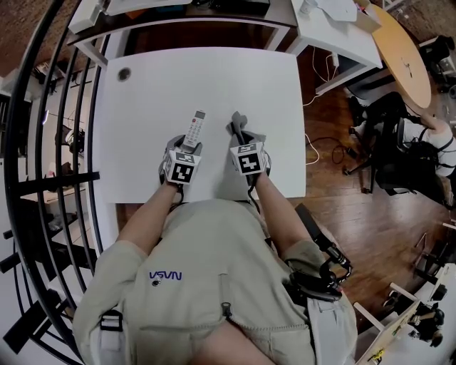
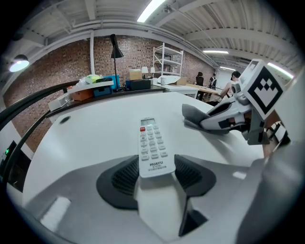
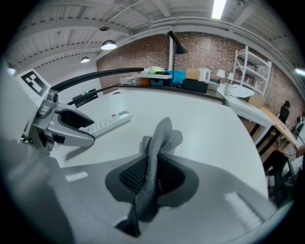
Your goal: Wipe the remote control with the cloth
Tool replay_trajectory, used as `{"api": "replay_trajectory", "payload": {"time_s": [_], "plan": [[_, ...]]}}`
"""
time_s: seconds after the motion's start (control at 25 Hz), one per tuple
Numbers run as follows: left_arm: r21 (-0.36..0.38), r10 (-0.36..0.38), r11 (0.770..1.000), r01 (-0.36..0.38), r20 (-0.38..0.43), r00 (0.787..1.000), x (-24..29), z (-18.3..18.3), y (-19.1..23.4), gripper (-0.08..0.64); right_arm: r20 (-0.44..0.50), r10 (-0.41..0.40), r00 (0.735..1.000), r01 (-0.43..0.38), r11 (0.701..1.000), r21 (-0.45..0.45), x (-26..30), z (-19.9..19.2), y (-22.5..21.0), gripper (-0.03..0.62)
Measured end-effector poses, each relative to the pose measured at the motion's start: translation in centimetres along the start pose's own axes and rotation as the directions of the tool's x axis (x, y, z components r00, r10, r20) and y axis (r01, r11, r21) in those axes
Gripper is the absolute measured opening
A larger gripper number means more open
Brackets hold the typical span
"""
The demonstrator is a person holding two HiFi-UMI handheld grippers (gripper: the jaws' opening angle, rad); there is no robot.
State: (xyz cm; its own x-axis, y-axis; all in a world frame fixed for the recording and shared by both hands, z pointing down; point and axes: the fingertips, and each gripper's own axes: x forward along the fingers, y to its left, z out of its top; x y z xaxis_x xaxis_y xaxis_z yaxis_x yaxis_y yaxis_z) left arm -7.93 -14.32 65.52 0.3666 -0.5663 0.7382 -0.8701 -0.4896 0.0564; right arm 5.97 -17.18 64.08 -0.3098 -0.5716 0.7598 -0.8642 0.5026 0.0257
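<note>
The white remote control [image 1: 194,128] points away from me over the white table [image 1: 214,78], its near end clamped between the pads of my left gripper [image 1: 187,148]. In the left gripper view the remote [image 2: 152,147] sits face up with its buttons showing, and the left gripper [image 2: 153,174] is shut on it. Just to the right, my right gripper [image 1: 242,141] is shut on the grey cloth [image 1: 238,122]. In the right gripper view the cloth [image 3: 159,138] runs as a twisted strand through the right gripper [image 3: 151,178] and bunches up beyond the jaws.
A small dark round spot [image 1: 125,73] marks the table's far left corner. Cluttered desks [image 1: 214,11] stand beyond the far edge. A black railing [image 1: 50,142] runs along the left. At the right are a round wooden table [image 1: 406,53] and a black chair [image 1: 388,142] on wood floor.
</note>
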Motion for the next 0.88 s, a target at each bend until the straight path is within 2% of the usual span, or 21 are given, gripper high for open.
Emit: {"api": "replay_trajectory", "payload": {"time_s": [0.08,0.2,0.32,0.48,0.6,0.72,0.88], "plan": [[-0.013,-0.018,1.0,0.017,-0.008,1.0,-0.5,0.1,-0.3,0.247,0.003,0.006,1.0,-0.006,1.0,0.004,-0.2,0.0,0.1,0.065],[-0.029,-0.032,0.999,0.033,0.022,0.999,-1.2,0.6,-0.6,0.254,0.024,0.024,0.999,-0.024,0.999,0.033,-0.5,0.1,0.5,0.115],[-0.039,-0.042,0.998,0.044,0.052,0.998,-1.7,1.0,-1.1,0.309,0.049,0.024,0.999,-0.026,0.999,0.048,-0.9,0.3,0.9,0.137],[-0.036,-0.028,0.999,0.032,0.09,0.996,-2.4,1.5,-1.0,0.342,0.107,0.014,0.994,-0.016,1.0,0.02,-1.5,1.4,1.1,0.158],[-0.037,-0.011,0.999,0.017,0.137,0.991,-3.5,2.4,-0.6,0.347,0.124,-0.001,0.992,-0.006,0.999,0.051,-2.4,1.7,1.2,0.173],[-0.051,0.025,0.999,-0.014,0.211,0.977,-5.0,3.6,0.1,0.347,0.173,-0.03,0.984,0.019,0.997,0.069,-3.6,2.5,1.0,0.187],[-0.067,0.072,0.996,-0.053,0.338,0.938,-8.3,6.1,0.9,0.321,0.287,-0.102,0.952,0.077,0.992,0.098,-6.3,4.5,0.3,0.187]]}}
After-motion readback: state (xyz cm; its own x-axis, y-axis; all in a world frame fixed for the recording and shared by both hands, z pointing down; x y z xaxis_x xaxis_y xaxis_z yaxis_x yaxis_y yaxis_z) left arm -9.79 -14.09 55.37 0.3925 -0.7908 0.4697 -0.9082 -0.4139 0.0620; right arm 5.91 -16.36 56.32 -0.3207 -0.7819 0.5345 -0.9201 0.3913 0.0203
